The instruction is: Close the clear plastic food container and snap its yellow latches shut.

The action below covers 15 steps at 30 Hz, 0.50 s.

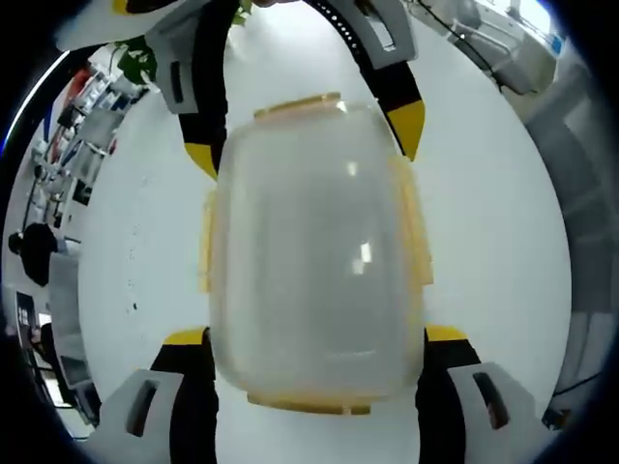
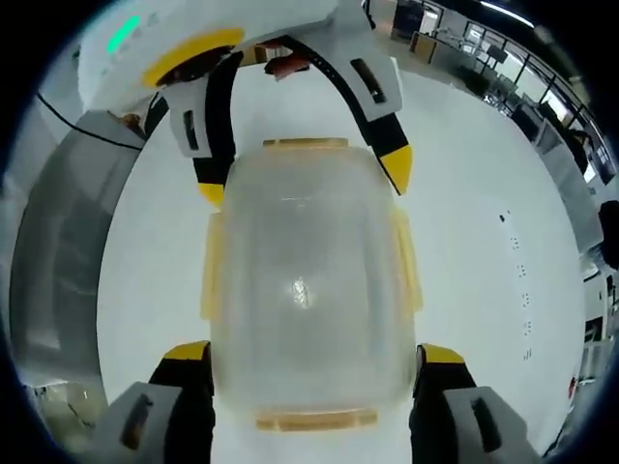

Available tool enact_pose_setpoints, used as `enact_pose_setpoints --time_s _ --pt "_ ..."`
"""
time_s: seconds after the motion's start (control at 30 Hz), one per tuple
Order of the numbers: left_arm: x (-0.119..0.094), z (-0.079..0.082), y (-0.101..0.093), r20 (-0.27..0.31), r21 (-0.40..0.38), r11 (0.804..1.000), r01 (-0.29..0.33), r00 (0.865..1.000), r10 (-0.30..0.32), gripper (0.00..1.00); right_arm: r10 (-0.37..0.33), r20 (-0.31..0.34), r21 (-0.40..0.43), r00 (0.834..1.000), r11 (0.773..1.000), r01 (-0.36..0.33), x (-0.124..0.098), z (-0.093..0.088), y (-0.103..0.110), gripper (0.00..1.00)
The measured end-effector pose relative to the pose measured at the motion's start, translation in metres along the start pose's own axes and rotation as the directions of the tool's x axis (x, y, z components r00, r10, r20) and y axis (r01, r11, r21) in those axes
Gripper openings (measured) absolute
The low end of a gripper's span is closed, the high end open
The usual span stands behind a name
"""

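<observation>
On the white surface (image 1: pixel 503 251), left gripper view: a clear plastic container (image 1: pixel 314 251) with its lid on lies directly ahead, its long axis running away from the camera.
Left gripper (image 1: pixel 314 338): jaws spread wide, their yellow tips flanking the container's near end, one on each side; whether they touch it I cannot tell.
Latches: pale yellow latches (image 1: pixel 414 232) line all four edges; snapped or loose, I cannot tell.
Right gripper (image 1: pixel 305 135), entering from the far side: jaws spread, straddling the container's far end.

Right gripper view, same surface (image 2: pixel 484 193): the container (image 2: pixel 309 280) again lies straight ahead, lengthwise.
Right gripper (image 2: pixel 309 353): jaws spread, bracketing the near end.
Left gripper (image 2: pixel 305 174): opposite, jaws apart around the far end.
Latches (image 2: pixel 211 266): flaps visible along both long sides and both ends.

Key relation: the grippers face each other along the long axis, equally near, so either could reach the side latches.
</observation>
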<state>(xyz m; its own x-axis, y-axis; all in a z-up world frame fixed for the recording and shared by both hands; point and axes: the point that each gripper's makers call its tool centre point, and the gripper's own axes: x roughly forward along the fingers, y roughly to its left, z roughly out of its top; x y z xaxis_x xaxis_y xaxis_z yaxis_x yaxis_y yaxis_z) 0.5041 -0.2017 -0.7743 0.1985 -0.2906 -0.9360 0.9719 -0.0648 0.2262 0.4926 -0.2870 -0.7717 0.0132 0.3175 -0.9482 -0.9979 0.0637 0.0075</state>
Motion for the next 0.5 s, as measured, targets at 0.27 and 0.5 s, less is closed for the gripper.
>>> enact_pose_setpoints --time_s 0.27,0.5 --pt "-0.006 -0.014 -0.011 0.001 -0.012 1.000 0.000 1.000 0.000 0.84 0.005 0.001 -0.009 1.000 1.000 -0.005 0.005 0.014 0.010 0.84" --pt "-0.011 -0.034 -0.019 -0.005 -0.020 1.000 -0.003 1.000 0.003 0.85 0.009 0.010 -0.007 1.000 1.000 -0.009 0.011 0.033 0.019 0.84"
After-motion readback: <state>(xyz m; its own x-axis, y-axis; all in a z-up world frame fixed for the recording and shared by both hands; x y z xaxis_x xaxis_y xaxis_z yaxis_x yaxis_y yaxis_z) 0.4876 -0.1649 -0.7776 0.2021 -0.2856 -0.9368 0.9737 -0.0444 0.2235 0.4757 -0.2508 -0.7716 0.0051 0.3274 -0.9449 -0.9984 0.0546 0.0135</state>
